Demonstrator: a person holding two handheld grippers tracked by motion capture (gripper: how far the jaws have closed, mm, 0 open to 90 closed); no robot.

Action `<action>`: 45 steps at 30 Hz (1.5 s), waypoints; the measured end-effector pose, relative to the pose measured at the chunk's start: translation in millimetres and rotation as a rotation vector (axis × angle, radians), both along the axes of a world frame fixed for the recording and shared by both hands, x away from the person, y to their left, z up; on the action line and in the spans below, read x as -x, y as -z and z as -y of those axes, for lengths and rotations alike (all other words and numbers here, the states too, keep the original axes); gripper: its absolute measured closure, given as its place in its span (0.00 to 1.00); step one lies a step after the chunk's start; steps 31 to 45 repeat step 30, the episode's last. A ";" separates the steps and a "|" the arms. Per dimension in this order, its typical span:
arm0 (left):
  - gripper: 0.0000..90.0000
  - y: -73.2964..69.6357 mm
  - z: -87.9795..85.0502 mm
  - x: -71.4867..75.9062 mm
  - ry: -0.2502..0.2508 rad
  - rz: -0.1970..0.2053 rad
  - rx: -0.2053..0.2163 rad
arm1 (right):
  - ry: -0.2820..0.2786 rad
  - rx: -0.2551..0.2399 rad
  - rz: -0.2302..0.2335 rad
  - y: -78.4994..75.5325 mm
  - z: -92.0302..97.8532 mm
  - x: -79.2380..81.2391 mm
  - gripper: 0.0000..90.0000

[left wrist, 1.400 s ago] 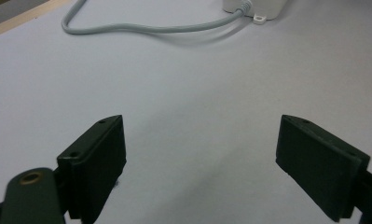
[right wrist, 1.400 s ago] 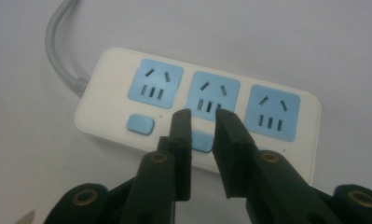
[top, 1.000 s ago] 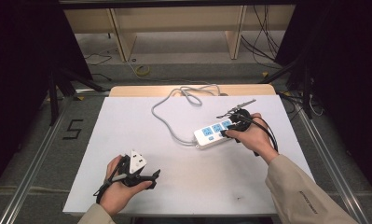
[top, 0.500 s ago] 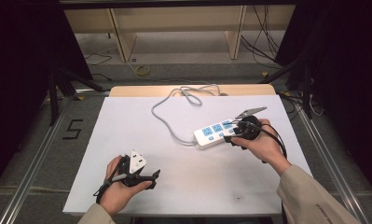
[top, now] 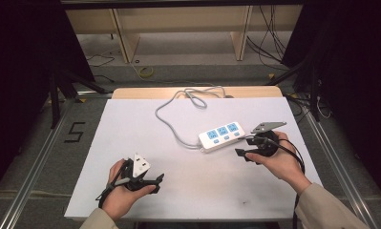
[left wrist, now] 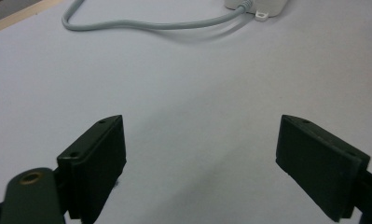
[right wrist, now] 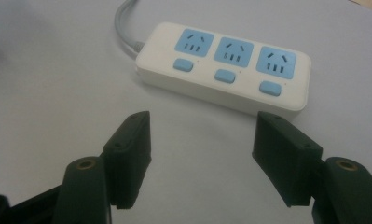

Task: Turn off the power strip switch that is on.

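Both tongs (top: 145,180) (top: 242,149) low, jaws apart.

You're working at a white counter (top: 131,124) with a pale wooden strip (top: 145,92) along its far edge. Beyond it you see a light wooden shelf frame (top: 123,38) standing on a grey floor (top: 188,52), with black cables (top: 269,43) trailing at the right and a small yellow-green loop (top: 146,71) lying on the floor. Dark curtains (top: 21,57) close in on both sides of you. To your left, a "5" (top: 75,132) is marked on the floor beside a metal rail (top: 30,176).
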State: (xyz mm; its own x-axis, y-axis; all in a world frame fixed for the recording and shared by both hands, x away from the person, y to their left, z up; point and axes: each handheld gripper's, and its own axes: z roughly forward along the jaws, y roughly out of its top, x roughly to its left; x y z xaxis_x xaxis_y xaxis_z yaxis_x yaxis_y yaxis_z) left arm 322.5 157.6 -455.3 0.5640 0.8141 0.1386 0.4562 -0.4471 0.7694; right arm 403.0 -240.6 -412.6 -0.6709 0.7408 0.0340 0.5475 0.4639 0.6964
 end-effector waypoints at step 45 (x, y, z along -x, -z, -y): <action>0.17 1.5 10.5 4.9 0.067 -0.039 0.012 | 0.062 -0.121 0.086 17.3 47.0 59.8 0.37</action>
